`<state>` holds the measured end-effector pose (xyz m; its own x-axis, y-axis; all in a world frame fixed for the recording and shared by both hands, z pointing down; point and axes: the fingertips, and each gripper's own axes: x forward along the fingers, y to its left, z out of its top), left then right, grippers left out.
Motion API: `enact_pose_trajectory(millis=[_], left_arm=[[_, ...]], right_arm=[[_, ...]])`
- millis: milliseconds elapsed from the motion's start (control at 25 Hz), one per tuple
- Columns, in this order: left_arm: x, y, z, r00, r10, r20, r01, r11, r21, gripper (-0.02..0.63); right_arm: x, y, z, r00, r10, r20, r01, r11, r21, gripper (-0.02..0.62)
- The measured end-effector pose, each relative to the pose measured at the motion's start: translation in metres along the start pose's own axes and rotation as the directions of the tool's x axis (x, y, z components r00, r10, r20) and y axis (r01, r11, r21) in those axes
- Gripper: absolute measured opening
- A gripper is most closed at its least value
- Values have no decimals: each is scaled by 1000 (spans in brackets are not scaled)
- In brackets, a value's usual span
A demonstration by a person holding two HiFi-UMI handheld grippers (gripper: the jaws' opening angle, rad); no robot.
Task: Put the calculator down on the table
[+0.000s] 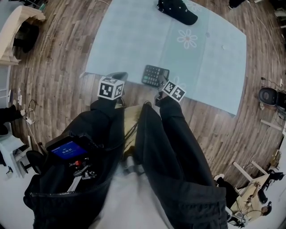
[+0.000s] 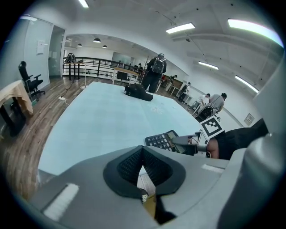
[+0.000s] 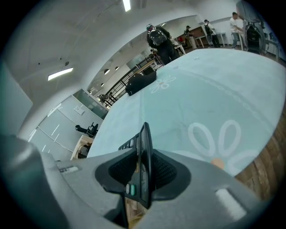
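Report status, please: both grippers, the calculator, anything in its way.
Left gripper shut, empty. Right gripper: fingers either side of calculator, grip looks slack. Calculator at near edge of blue cloth. Black bag far off, no obstruction.

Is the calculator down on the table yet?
Nearly. Done: the calculator looks lowered onto the blue-covered table's near edge. In hand: it sits between the right gripper's jaws, a small gap showing on one side. Left: open wider and draw the gripper away.
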<state>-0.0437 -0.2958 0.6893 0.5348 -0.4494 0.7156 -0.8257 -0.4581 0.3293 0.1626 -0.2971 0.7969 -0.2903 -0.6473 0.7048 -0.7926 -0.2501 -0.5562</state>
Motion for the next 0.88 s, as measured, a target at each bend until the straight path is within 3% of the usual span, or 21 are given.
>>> enact_pose_trajectory(millis=[280, 520, 720, 880], left_arm=[[1, 3, -9, 1000, 12, 4, -12, 1000, -10, -2], [-3, 9, -4, 1000, 3, 21, -2, 1000, -23, -2], [-2, 0, 2, 999, -22, 45, 22, 1000, -13, -2], [-5, -24, 36, 992, -71, 109, 68, 997, 32, -2]], right_arm=[[8, -16, -2, 998, -35, -47, 34, 999, -19, 110], [-1, -26, 11, 998, -64, -10, 64, 998, -3, 122], [-30, -36, 33, 993, -88, 85, 88, 996, 4, 123], [-70, -8, 82, 968, -58, 246, 68, 997, -32, 113]])
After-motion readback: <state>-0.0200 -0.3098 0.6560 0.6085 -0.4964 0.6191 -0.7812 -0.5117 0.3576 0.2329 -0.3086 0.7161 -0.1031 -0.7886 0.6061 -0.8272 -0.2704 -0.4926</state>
